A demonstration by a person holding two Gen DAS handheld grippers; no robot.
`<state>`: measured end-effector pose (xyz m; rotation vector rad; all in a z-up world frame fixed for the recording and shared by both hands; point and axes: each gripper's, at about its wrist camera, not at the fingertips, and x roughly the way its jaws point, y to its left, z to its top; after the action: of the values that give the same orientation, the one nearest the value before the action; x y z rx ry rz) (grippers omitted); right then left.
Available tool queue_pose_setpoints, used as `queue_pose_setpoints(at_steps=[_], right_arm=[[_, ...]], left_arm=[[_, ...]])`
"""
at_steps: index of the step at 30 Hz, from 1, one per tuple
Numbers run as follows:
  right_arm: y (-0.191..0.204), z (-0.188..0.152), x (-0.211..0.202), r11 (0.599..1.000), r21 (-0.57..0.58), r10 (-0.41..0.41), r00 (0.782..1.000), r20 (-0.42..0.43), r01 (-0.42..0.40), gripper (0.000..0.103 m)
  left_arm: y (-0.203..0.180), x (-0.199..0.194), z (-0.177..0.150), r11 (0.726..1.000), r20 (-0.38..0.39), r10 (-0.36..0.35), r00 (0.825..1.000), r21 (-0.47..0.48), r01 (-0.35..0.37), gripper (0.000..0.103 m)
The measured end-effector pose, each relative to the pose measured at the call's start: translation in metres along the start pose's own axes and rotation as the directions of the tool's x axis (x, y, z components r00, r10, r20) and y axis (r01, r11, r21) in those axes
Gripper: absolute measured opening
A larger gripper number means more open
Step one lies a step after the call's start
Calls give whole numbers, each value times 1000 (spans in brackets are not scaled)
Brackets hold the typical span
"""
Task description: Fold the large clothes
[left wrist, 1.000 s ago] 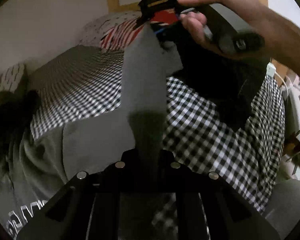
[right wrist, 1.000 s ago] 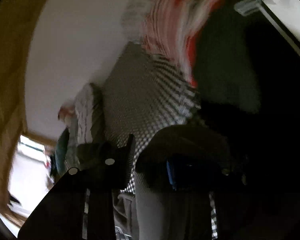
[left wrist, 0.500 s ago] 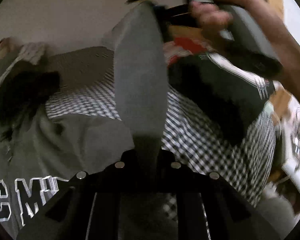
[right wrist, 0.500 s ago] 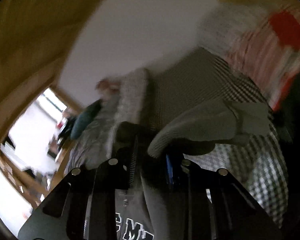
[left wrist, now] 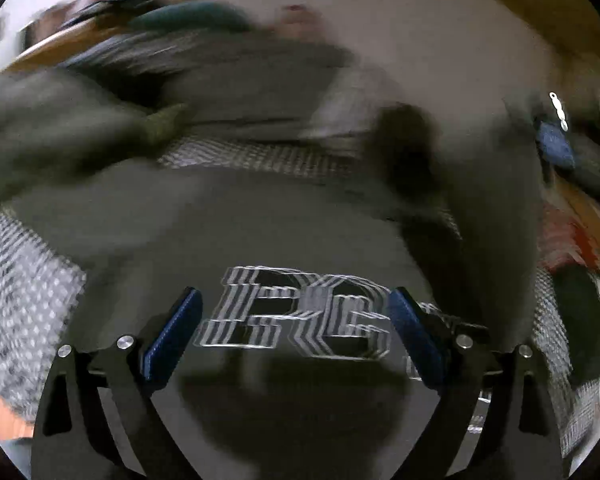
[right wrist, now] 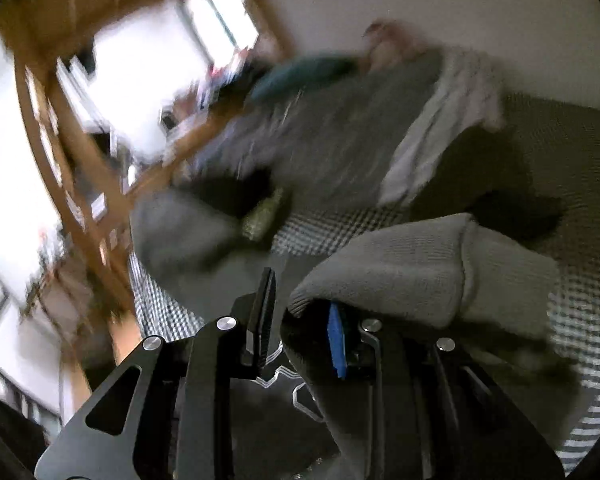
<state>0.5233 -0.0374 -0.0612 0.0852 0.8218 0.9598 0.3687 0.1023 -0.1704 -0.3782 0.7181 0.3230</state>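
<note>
A grey sweatshirt point(left wrist: 292, 224) with outlined white letters lies spread on the black-and-white checked bedspread point(left wrist: 24, 292). My left gripper point(left wrist: 294, 320) is open and empty just above the lettering, its blue pads wide apart. My right gripper point(right wrist: 300, 312) has its jaws slightly apart, and the grey ribbed sleeve cuff point(right wrist: 420, 272) drapes over its right, blue-padded finger point(right wrist: 336, 340). The right gripper also shows at the right edge of the left wrist view point(left wrist: 556, 140), with the sleeve hanging from it. Both views are blurred by motion.
A pile of grey and white clothes point(right wrist: 340, 132) and a teal item point(right wrist: 300, 76) lie at the far side of the bed. A wooden frame point(right wrist: 76, 152) and bright windows are on the left. Red striped fabric point(left wrist: 560, 240) lies at the right.
My left gripper has let go of the sleeve, opened wide and swung down over the sweatshirt's lettering. My right gripper has turned left with the cuff still on it.
</note>
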Motion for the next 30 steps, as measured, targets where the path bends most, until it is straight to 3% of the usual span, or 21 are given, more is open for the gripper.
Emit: queue_pose_setpoints(at_steps=[3, 6, 7, 8, 10, 12, 14, 16, 18, 20, 22, 23, 25, 27, 30], right_arm=[[43, -31, 75, 994, -103, -35, 990, -137, 21, 25], [71, -57, 133, 987, -156, -61, 969, -240, 24, 27], [80, -67, 149, 983, -180, -83, 959, -271, 35, 44], [89, -72, 157, 981, -194, -83, 957, -278, 29, 71], [100, -81, 148, 981, -192, -32, 969, -244, -16, 90], [113, -73, 129, 980, -198, -7, 982, -188, -31, 91], [104, -64, 94, 985, -171, -41, 993, -108, 22, 94], [74, -62, 37, 985, -77, -155, 988, -1, 154, 100], [28, -70, -14, 946, 51, -323, 946, 37, 321, 100], [-29, -86, -45, 868, 177, -468, 884, -19, 464, 100], [-71, -102, -43, 834, 220, -484, 863, -145, 505, 100], [-88, -116, -31, 822, 202, -481, 839, -256, 533, 99], [-83, -138, -14, 839, 108, -466, 806, -366, 534, 99], [-53, -158, -10, 843, -23, -505, 777, -375, 537, 100], [-35, -199, -12, 876, 34, -408, 778, -477, 480, 100]], left_arm=[[58, -3, 11, 994, -10, 69, 998, -81, -70, 92], [83, -12, 18, 989, 8, 102, 995, -109, -100, 92], [88, -15, 22, 988, 19, 107, 994, -115, -104, 92], [92, -21, 26, 988, 34, 107, 994, -120, -102, 92], [92, -31, 33, 988, 68, 96, 993, -124, -87, 92], [88, -44, 37, 990, 105, 67, 992, -127, -54, 92], [70, -56, 45, 994, 144, -16, 989, -108, 32, 93], [43, -55, 46, 989, 136, -121, 983, -64, 131, 97], [9, -43, 47, 974, 101, -226, 969, 19, 225, 97], [-31, -24, 49, 971, 96, -217, 971, 127, 204, 97], [-64, -4, 52, 960, 117, -219, 969, 204, 192, 97], [-85, 16, 54, 950, 96, -219, 971, 248, 190, 97], [-109, 49, 59, 928, 14, -234, 972, 303, 219, 97], [-119, 85, 59, 929, -112, -180, 977, 306, 206, 97], [-98, 112, 46, 953, -198, -45, 979, 287, 101, 97]])
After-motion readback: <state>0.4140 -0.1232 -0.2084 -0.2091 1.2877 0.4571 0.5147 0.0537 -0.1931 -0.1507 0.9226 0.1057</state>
